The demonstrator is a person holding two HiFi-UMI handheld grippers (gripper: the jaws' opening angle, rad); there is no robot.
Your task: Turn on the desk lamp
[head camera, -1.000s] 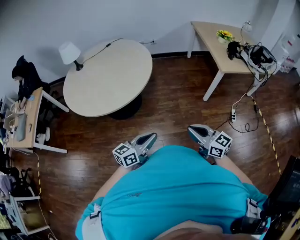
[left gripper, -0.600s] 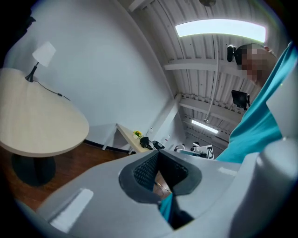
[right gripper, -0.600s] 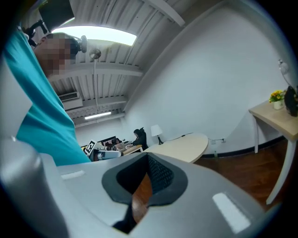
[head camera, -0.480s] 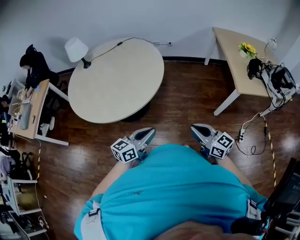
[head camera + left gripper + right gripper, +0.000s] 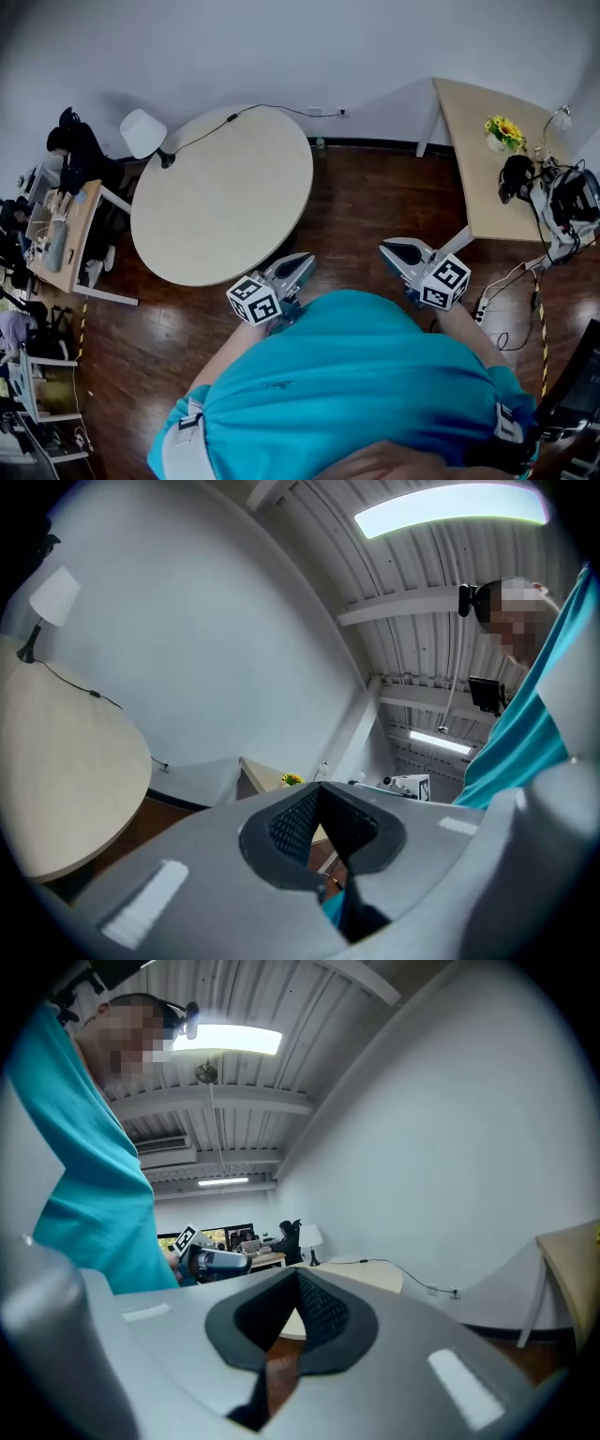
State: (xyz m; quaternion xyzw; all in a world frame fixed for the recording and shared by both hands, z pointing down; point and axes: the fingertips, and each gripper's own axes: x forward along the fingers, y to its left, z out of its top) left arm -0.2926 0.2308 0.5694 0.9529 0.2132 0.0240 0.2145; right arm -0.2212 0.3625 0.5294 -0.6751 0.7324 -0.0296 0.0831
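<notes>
**Close the gap to the lamp before anything else**

The round table [image 5: 220, 192] fills the middle of the head view and stands between you and the target, so you need to get around it or reach across it. Going around its left side looks like the shorter route, because the desk lamp [image 5: 142, 133] stands at the table's far left edge. It has a white shade on a dark stem, and it is well apart from both of your tools.

A dark cord [image 5: 272, 108] runs from the lamp's base along the far rim towards the wall. Partway along sits a small dark lump [image 5: 232, 118]. This may be an inline switch, but it is too small here to be sure. Check it and the lamp's base as you come near, before you commit to a press.

The left gripper [image 5: 306, 262] and right gripper [image 5: 386, 251] are held close against your body, pointing at the floor near the table. Each has its jaws brought together at the tips with nothing between them. Keep them that way, since a closed tip probably makes a firmer, narrower point for pushing a button or rocker. The left gripper is on the lamp's side, so lead with it.
</notes>
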